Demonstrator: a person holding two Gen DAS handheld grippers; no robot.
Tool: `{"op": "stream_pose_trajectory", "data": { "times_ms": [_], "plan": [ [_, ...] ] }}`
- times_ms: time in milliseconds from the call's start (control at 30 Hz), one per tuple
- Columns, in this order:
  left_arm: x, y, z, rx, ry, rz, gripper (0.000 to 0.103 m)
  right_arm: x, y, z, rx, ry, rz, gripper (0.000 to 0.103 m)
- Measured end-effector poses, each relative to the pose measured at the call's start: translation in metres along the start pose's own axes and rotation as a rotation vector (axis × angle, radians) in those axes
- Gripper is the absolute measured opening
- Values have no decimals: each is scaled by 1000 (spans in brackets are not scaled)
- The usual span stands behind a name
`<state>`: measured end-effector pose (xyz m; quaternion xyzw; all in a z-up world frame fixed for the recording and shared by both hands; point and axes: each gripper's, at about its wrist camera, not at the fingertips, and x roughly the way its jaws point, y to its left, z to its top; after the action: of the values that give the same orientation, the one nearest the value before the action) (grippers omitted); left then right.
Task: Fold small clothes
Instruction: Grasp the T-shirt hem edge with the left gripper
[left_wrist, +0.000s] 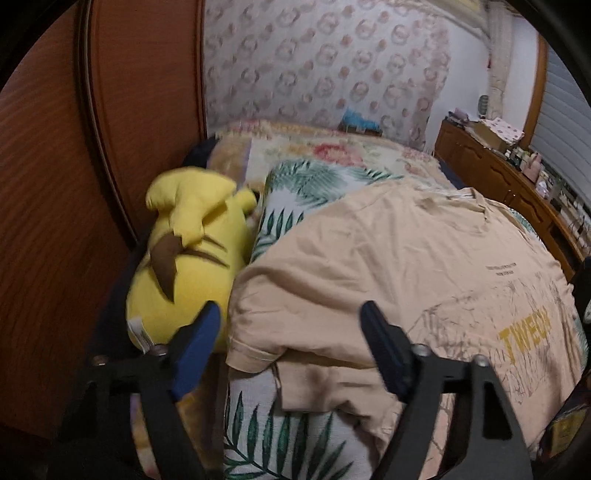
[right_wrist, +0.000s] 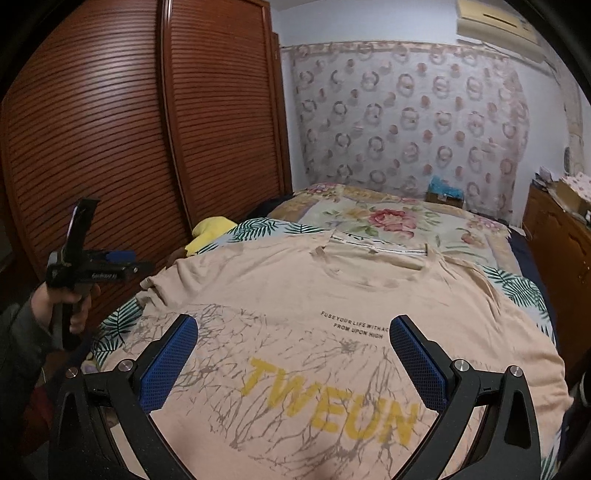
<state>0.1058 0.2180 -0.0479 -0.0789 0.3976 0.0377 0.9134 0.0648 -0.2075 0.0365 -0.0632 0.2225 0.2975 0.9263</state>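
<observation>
A beige T-shirt with yellow "TWEUN" print lies spread face up on the bed, collar toward the far end. It also shows in the left wrist view, its left sleeve hanging at the near left. My left gripper is open and empty, hovering just above that sleeve. It also shows in the right wrist view, held by a hand at the bed's left side. My right gripper is open and empty above the shirt's chest print.
A yellow plush toy lies between the shirt and the wooden wardrobe doors on the left. The leaf-print cover and floral quilt lie under and beyond the shirt. A cluttered wooden dresser stands along the right.
</observation>
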Motion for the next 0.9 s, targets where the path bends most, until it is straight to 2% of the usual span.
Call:
{"op": "stream_pose_trajectory", "data": {
  "times_ms": [167,200,400,433,467,567,700,900],
  "plan": [
    [22,10,-9,-47,93,-48,58,11,3,1,-6,21,23,103],
    [24,9,-13,-47,109,-52,56,17,15,4,-12,21,22,103],
    [30,-3,-17,3,118,13,44,36,17,12,-29,64,23,103],
    [31,-4,-16,16,119,25,36,38,23,14,-32,69,21,103],
    [33,-6,-16,34,119,41,23,38,25,15,-34,72,20,103],
    [31,-11,-16,85,107,49,9,37,29,17,-42,72,16,103],
    [25,-21,-12,128,91,50,7,36,30,14,-44,78,14,103],
    [-3,-46,13,161,19,-21,6,35,25,12,-31,78,9,103]
  ]
}}
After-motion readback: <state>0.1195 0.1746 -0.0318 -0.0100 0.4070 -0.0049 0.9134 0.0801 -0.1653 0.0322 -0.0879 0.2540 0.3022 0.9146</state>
